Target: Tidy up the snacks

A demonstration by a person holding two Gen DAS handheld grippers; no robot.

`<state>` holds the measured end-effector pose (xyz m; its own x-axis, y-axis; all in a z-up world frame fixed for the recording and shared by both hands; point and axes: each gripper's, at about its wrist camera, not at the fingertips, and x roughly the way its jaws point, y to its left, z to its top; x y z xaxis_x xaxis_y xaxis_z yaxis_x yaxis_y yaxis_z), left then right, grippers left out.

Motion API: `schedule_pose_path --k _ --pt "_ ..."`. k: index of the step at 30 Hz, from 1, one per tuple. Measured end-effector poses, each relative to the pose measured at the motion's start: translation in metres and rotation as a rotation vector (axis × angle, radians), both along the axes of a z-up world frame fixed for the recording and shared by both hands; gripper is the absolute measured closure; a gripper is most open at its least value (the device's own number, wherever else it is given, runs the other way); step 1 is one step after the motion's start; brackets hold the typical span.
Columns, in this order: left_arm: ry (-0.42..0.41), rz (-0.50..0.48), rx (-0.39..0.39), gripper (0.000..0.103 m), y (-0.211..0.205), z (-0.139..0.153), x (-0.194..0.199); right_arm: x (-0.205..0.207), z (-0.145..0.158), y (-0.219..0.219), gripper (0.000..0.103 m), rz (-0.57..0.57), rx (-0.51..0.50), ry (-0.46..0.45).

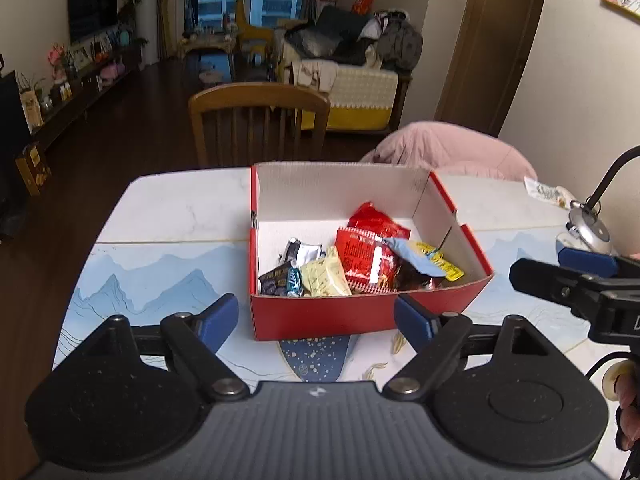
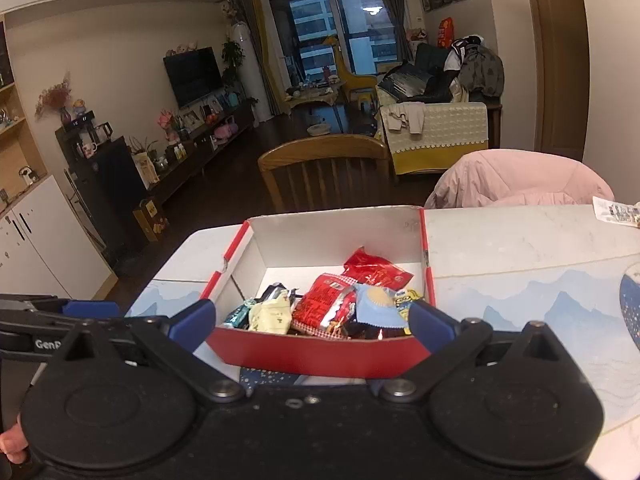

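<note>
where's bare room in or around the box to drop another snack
Free: the back half of the red box, behind the red packets; the table left of it. Crowded: the box's front, with the pale yellow packet among the pile.

Both tools, left (image 1: 316, 312) and right (image 2: 312, 320), look the same: black linkage arms, blue pads, silver pivot screws, ribbed grey-black body.

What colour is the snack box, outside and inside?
The box is red outside, white inside; clearest in the left wrist view.
</note>
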<state>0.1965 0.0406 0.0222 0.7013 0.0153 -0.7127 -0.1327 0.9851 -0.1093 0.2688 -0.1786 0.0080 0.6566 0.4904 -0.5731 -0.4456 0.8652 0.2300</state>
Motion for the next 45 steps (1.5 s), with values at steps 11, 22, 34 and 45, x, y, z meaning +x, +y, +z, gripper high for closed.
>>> schedule_pose_path --k 11,22,34,45 --pt "-0.032 -0.009 -0.019 0.003 -0.007 0.008 -0.024 -0.020 0.004 -0.010 0.000 -0.019 0.027 -0.010" --pt "-0.056 -0.004 -0.019 0.003 -0.009 0.013 -0.033 -0.028 0.007 -0.013 0.000 -0.021 0.035 -0.019" --pt "-0.051 0.000 -0.010 0.003 -0.008 0.013 -0.034 -0.038 0.009 -0.006 0.000 -0.002 0.003 -0.052" --pt "-0.052 0.001 -0.009 0.003 -0.007 0.013 -0.034 -0.040 0.007 -0.004 0.000 -0.010 0.003 -0.045"
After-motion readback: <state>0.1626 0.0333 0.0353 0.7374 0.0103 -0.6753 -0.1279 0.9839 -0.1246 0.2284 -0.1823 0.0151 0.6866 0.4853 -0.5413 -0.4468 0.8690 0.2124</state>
